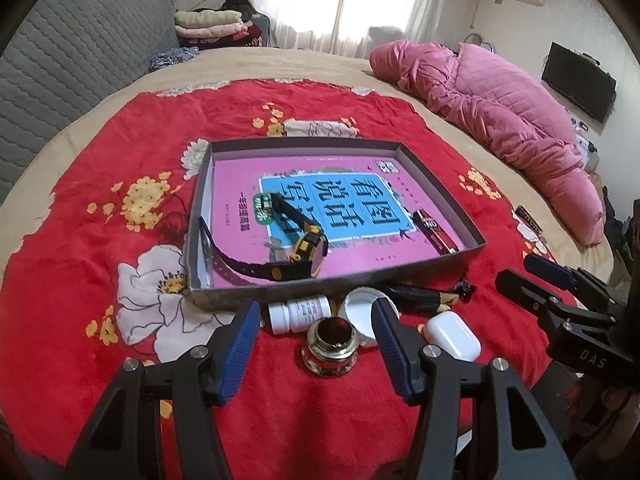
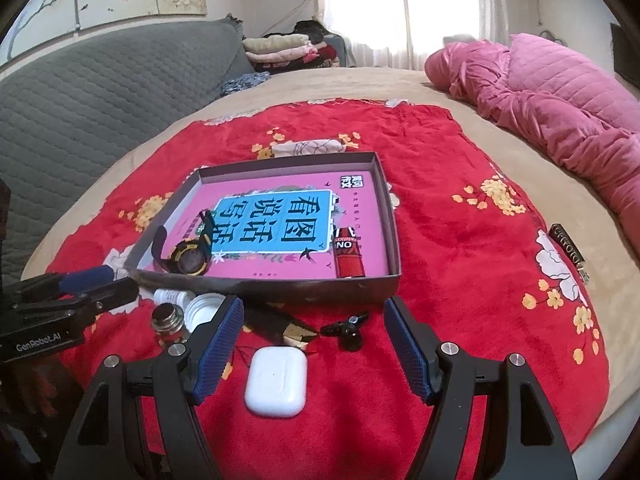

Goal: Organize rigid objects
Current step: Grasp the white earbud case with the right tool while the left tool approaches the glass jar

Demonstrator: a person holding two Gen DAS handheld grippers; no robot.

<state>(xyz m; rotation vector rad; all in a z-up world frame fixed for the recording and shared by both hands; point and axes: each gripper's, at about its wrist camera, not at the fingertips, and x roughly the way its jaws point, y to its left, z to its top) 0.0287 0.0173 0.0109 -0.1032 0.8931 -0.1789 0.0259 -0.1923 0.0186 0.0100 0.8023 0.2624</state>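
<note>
Both tools are released: the left tool [image 1: 316, 344] straddles a small glass jar [image 1: 330, 346], the right tool [image 2: 314, 350] a white earbud case [image 2: 276, 380], near the bed's [image 2: 460, 92] front edge before the tray [image 2: 260, 290].

The pink book [image 2: 280, 240] reads 看图说话写话; the left hand-held gripper [image 2: 60, 300] reads GenRobot.AI.

Watch [image 1: 304, 248] and lighter [image 1: 434, 230] in tray [image 1: 336, 280]
</note>
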